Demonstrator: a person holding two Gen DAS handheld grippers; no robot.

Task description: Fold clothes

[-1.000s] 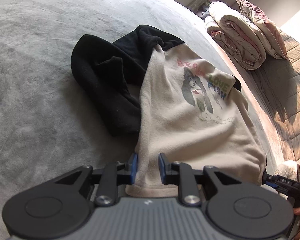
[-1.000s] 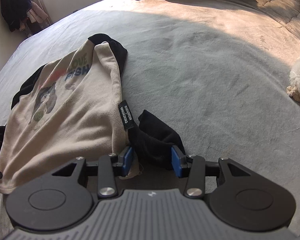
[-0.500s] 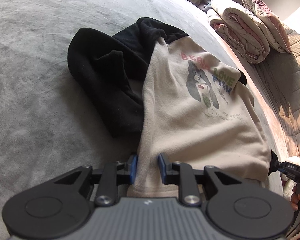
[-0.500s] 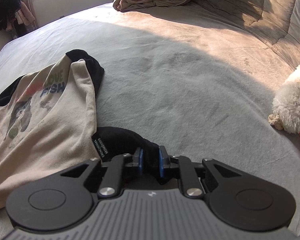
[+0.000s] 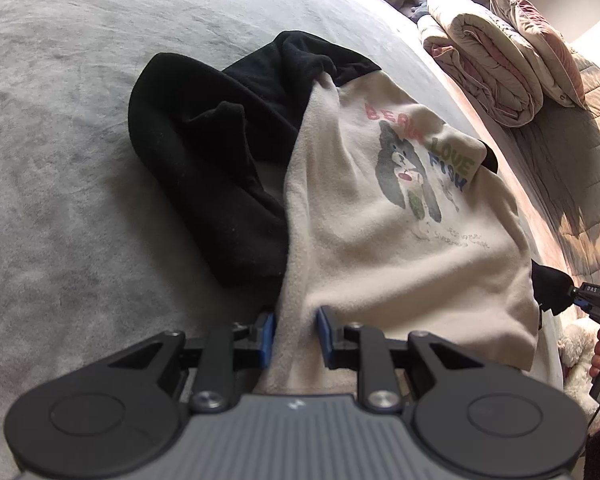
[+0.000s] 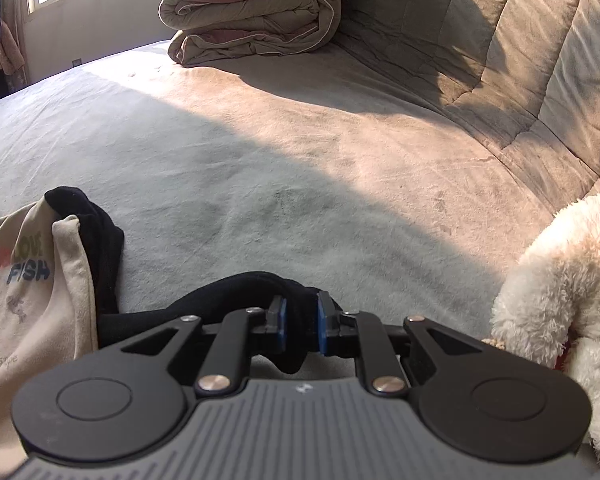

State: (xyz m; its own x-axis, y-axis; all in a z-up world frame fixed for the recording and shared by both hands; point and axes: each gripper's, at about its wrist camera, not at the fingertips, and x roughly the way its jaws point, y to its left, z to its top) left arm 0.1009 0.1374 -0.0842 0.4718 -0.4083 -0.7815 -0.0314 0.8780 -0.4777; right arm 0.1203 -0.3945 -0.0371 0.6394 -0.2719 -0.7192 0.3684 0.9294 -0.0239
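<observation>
Cream sweatshirt [image 5: 400,240] is sprawled mid-frame on the grey bed [image 5: 80,160]. Left gripper [image 5: 294,334] pinches its hem, right gripper [image 6: 300,326] is clamped on the black sleeve [image 6: 236,296]. Pull unevenly and the fleece could slip out or bunch up.

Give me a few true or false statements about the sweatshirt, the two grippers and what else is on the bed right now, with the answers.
1. The left gripper is closed on the cream body of the sweatshirt. True.
2. The right gripper holds nothing. False: its fingers pinch a black sleeve.
3. The sweatshirt's print shows a cat and the word MILK. False: it shows a bear with BEAR LOVE FISH.
4. A rolled quilt lies at the far end of the bed. True.
5. A fluffy white animal or toy is close to the right gripper. True.
</observation>
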